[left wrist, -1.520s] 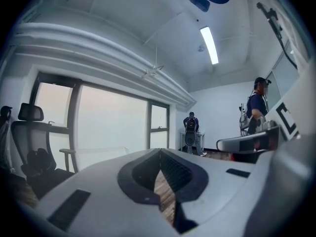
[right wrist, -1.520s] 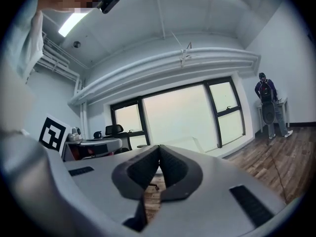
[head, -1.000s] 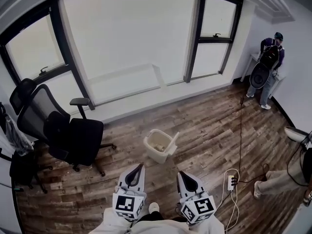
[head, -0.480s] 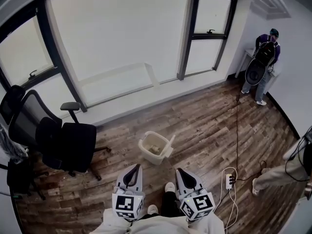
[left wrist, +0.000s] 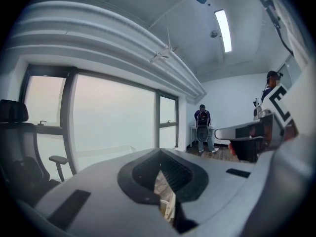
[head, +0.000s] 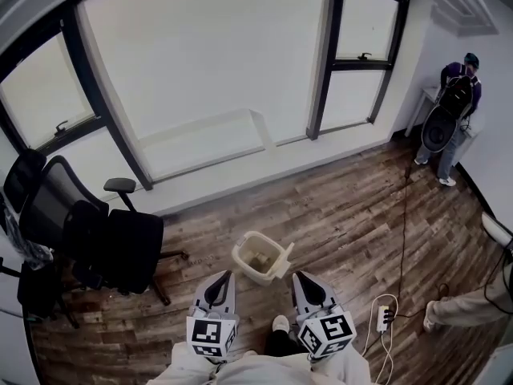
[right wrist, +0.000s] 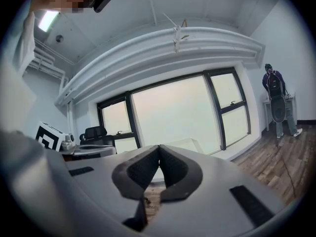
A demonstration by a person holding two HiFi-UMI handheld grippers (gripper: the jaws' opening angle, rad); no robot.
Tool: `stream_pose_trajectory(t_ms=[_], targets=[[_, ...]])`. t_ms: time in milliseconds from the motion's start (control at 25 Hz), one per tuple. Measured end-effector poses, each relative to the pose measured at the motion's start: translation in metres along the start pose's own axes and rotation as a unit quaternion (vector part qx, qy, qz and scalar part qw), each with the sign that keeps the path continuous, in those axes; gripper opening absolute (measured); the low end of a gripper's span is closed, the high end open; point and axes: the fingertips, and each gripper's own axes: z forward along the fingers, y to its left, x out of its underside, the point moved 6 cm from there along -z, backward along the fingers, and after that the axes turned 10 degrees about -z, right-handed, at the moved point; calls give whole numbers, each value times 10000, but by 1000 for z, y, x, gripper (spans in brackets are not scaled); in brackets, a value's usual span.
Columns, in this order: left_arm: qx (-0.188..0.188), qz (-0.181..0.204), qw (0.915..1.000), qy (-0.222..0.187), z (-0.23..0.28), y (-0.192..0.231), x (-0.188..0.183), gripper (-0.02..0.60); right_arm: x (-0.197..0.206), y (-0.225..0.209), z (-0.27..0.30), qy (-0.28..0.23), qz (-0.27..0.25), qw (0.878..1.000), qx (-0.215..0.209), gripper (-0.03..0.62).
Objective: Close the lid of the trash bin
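Trash bin, open, lies just ahead between both jaw tips. Its lid hangs nearer the right gripper than the left gripper. Both jaw pairs are pressed together and empty.

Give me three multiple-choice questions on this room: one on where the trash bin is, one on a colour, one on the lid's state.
1. The trash bin stands: A on the window ledge; B on the floor before the left hand-held gripper and right hand-held gripper; C on a shelf.
2. The office chair is: A red; B white; C black.
3. The lid is: A open; B shut; C missing.
Answers: B, it sits on planks beyond both; C, seat and back look black; A, it hangs beside the rim.
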Motion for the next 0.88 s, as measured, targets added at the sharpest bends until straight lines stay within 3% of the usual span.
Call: stream_pose_trajectory(t_ms=[400, 640, 880], targets=[[-154, 105, 9998, 20, 91, -29, -16, 8, -2, -93, 56, 65, 198, 9994, -280, 23], [-245, 93, 9994, 222, 121, -38, -3, 8, 23, -129, 71, 246, 374, 9985, -300, 23], [-430, -96, 9978, 501, 136, -8, 14, 8, 52, -131, 95, 679, 481, 9961, -306, 23]])
